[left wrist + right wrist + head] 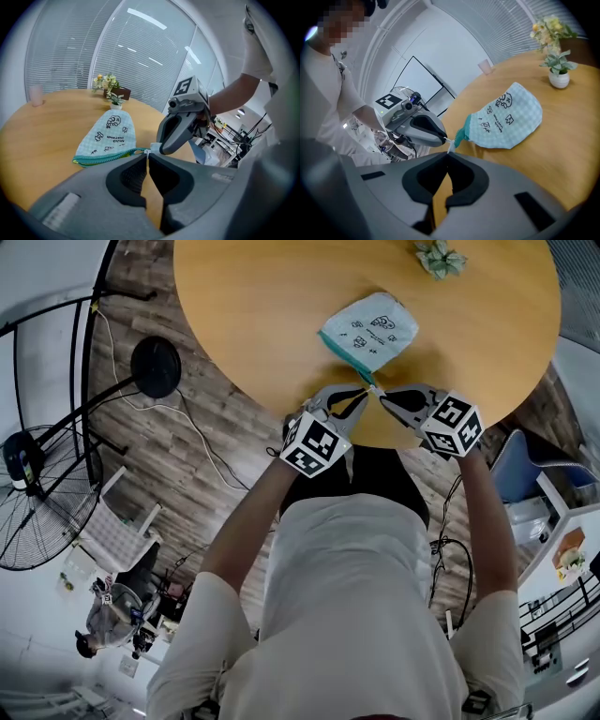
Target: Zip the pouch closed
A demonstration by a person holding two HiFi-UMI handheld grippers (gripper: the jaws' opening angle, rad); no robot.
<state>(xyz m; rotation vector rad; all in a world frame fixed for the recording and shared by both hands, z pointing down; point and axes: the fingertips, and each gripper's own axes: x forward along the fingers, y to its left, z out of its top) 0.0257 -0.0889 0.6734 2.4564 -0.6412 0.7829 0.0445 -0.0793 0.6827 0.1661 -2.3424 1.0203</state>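
Note:
A light-blue checked pouch [372, 326] [110, 133] [506, 122] lies flat on the round wooden table [281, 306]. Its teal zipper [105, 157] runs along the near edge, and a strip of yellow-green lining shows in it. Both grippers meet at the zipper's near end by the table edge. My left gripper [364, 393] [147, 154] is shut on the teal zipper end. My right gripper [382, 396] [448, 152] is shut on the small white zipper pull [450, 145] [154, 148]. The two tips almost touch.
A small potted plant [439, 257] [112, 96] [558, 70] stands at the table's far side, and a pale cup [35, 95] [486, 68] near the far rim. On the floor are a fan [37, 493], a round stand base [155, 367] and a blue chair [525, 470].

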